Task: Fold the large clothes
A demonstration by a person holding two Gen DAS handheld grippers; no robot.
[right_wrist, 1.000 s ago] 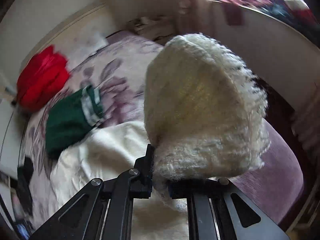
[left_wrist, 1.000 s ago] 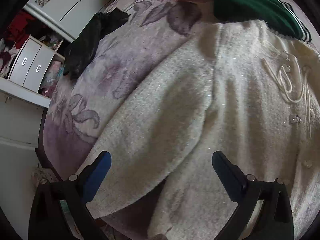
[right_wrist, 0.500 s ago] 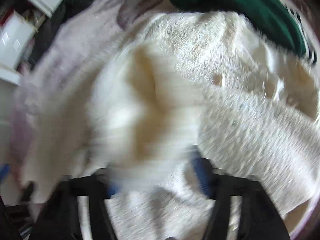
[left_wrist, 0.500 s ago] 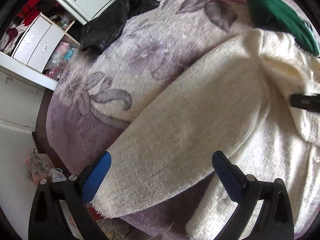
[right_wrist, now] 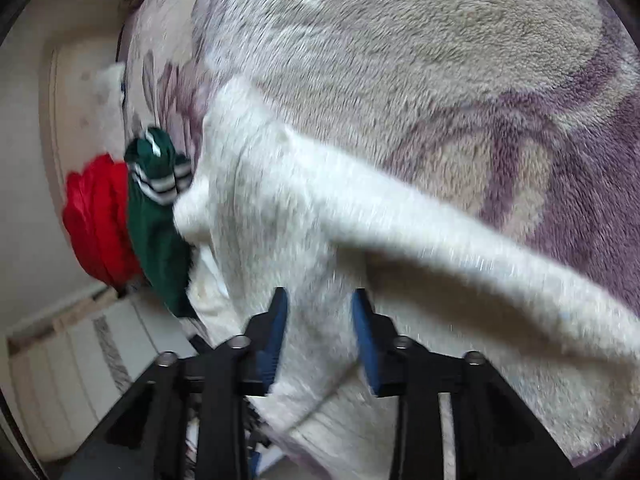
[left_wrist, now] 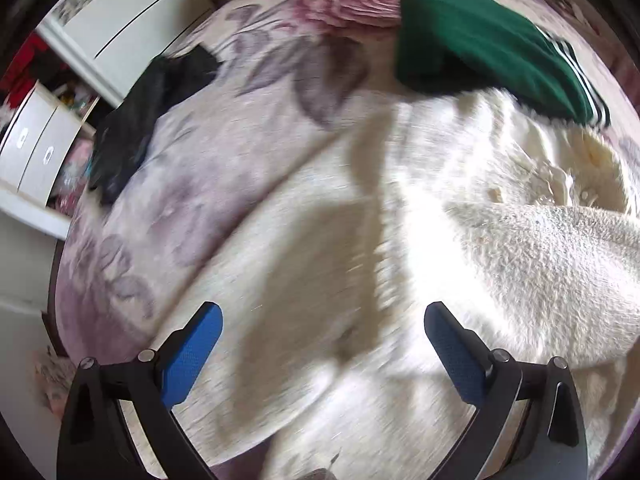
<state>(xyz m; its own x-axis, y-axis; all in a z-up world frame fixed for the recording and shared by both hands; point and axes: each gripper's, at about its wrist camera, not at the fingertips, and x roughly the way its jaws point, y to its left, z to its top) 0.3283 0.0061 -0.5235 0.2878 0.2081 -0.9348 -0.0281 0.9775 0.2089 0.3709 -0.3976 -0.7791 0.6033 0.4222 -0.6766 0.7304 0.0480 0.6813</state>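
Left wrist view: the left gripper hovers with fingers spread wide over the cream fuzzy sweater, which lies on the floral bedspread. The folded sleeve may slide back. A green garment touches the sweater's far edge.

Right wrist view: the right gripper has fingers partly apart around the sweater's cloth, gripping nothing; a snag could drag the fold. A red garment lies beyond.

Green garment, red bundle, black cloth on floral blanket; white drawers.
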